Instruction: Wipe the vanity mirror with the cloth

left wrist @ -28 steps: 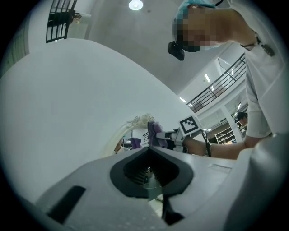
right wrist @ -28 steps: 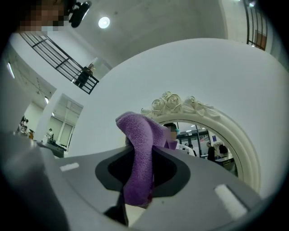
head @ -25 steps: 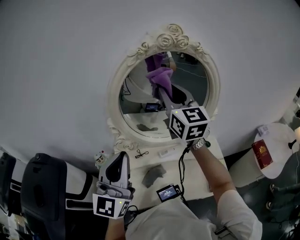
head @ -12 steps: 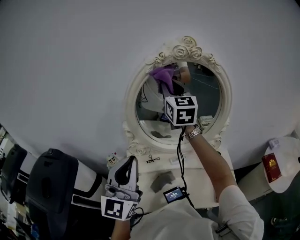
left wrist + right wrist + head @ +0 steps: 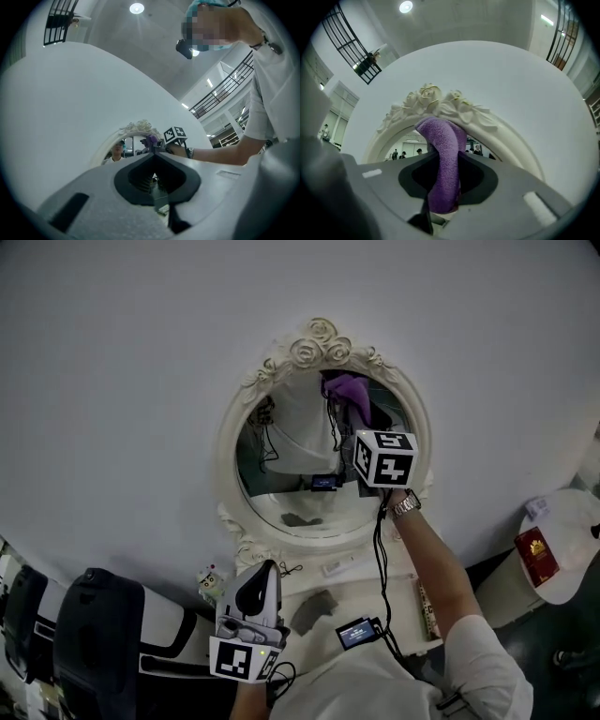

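The oval vanity mirror (image 5: pixel 281 470) has an ornate cream frame (image 5: pixel 321 341) with roses on top and hangs above a small white vanity. My right gripper (image 5: pixel 354 401) is shut on a purple cloth (image 5: pixel 349 388) and presses it against the glass near the top right. In the right gripper view the cloth (image 5: pixel 443 161) runs up between the jaws to the rose crest (image 5: pixel 436 101). My left gripper (image 5: pixel 255 594) is held low over the vanity top, jaws shut on nothing. From the left gripper view the mirror (image 5: pixel 123 145) and the cloth (image 5: pixel 151 140) are far ahead.
On the white vanity top (image 5: pixel 398 610) lie a grey patch (image 5: pixel 309 610), a small screen device (image 5: pixel 358 632) with a cable, and small items. A dark chair (image 5: pixel 89 638) stands at the lower left. A round white table (image 5: pixel 562 554) with a red booklet (image 5: pixel 534 554) is at the right.
The right gripper has carried the purple cloth across the top of the glass, from the upper left towards the upper right. The left gripper stays low over the vanity.
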{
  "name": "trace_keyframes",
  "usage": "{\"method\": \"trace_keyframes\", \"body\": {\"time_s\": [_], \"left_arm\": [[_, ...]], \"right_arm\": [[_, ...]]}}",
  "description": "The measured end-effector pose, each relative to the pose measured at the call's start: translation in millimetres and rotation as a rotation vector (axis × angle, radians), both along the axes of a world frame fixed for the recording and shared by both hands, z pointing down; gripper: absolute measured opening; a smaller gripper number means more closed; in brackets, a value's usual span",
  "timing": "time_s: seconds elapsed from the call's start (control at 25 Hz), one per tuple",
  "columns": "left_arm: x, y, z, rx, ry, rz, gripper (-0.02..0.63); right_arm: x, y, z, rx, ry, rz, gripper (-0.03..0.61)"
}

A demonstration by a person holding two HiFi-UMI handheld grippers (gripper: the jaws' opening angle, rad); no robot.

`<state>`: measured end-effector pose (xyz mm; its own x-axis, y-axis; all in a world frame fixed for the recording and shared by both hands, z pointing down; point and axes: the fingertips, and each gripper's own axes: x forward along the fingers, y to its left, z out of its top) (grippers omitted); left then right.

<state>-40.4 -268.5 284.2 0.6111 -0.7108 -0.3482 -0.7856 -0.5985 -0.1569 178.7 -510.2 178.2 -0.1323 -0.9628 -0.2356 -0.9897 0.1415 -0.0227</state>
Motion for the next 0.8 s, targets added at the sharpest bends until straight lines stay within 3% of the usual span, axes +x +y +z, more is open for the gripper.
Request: {"method": "trace_keyframes", "body": {"time_s": [0.24, 0.44, 0.64, 0.8], "left_arm": [[46, -7, 5, -0.004, -0.012, 0.106, 0.008], [57, -9, 11, -0.019, -0.006, 0.137, 0.008], [44, -12, 15, -0.038, 0.003, 0.103, 0.008], [23, -13, 19, -0.046, -0.012, 0.041, 0.007]], "right_arm": [[48, 8, 11, -0.026, 0.027, 0.077, 0.106], [77, 15, 24, -0.058, 0.000, 0.103, 0.106], [32, 30, 27, -0.031, 0.016, 0.007, 0.107], [-44, 35, 36, -0.016, 0.079, -0.122, 0.107]]}}
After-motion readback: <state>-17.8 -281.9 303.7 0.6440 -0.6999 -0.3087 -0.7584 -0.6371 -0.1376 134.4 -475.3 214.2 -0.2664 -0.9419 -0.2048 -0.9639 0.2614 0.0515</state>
